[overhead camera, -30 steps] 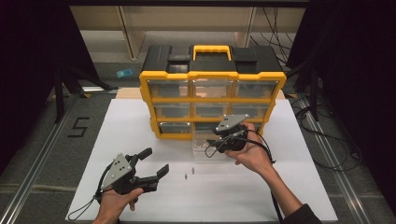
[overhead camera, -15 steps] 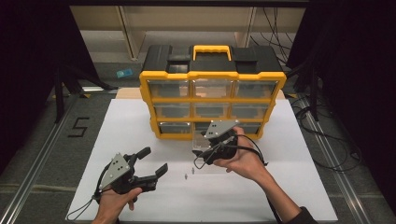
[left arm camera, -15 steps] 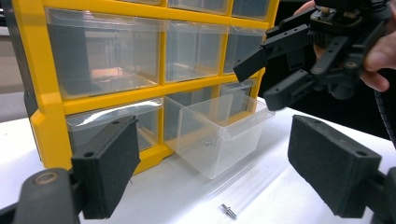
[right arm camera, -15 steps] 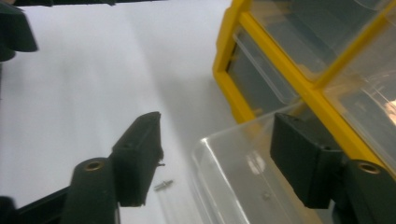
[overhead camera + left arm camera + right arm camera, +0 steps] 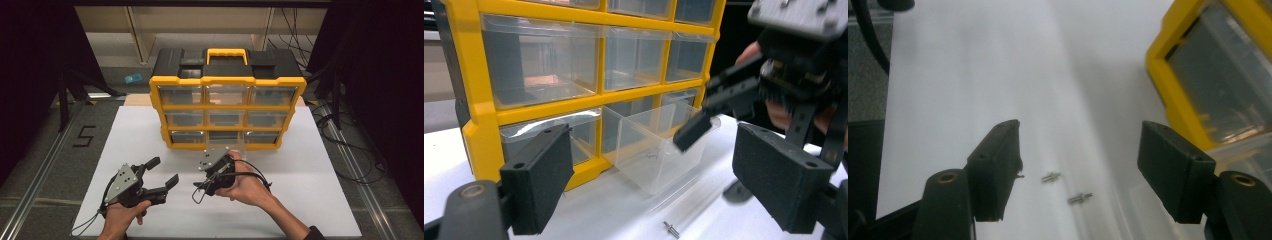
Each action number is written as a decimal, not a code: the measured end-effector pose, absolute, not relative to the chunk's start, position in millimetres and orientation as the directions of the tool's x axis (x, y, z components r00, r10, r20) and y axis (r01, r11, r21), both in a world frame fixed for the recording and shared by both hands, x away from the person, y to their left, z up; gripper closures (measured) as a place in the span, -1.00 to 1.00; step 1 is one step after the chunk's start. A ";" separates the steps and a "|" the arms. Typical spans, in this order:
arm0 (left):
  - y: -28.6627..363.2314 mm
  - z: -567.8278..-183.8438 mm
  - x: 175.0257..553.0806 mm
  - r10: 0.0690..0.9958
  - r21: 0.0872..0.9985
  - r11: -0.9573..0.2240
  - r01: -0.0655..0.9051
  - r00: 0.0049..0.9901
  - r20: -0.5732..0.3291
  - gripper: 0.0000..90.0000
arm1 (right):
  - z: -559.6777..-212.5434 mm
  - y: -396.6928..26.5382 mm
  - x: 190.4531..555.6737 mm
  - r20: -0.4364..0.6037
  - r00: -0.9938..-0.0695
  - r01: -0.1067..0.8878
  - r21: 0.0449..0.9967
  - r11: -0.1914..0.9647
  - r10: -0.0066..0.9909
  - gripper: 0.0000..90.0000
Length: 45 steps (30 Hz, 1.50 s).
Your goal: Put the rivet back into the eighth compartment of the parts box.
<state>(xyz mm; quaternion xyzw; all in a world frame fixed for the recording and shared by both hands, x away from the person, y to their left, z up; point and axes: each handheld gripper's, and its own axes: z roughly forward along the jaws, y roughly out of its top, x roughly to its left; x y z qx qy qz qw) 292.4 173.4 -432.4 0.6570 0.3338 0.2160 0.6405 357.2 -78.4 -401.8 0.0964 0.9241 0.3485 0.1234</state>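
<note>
While right gripper (image 5: 1078, 167) fingers gape wide, empty, two screws (image 5: 1051, 176) lie on sheet between them.

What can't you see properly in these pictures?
- Little screws on the white mat: too small and blurred in the right gripper view to tell their type.
- Pulled-out clear drawer: contents too faint in the left gripper view.
- High view: the right gripper and hand cover the screws.
- Yellow organizer: cut off by both gripper views' edges.
</note>
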 end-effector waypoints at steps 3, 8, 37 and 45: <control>173.9 -432.3 292.8 0.716 0.986 0.043 0.160 0.683 -0.142 -0.64 | -410.9 -73.1 356.4 -0.179 -0.954 0.078 0.629 0.773 0.241 -0.21; 173.9 -432.4 293.1 0.718 0.986 0.044 0.159 0.681 -0.142 -0.64 | -419.7 -66.6 354.7 -0.175 -0.958 0.076 0.608 0.790 0.227 -0.21; 175.6 -431.9 293.2 0.726 0.986 0.056 0.157 0.672 -0.148 -0.64 | -466.6 -45.6 372.6 -0.084 -0.956 0.210 0.475 0.855 0.281 0.21; 175.6 -431.8 292.7 0.726 0.986 0.052 0.157 0.672 -0.145 -0.64 | -470.8 -46.7 376.7 -0.052 -0.952 0.244 0.462 0.853 0.301 0.40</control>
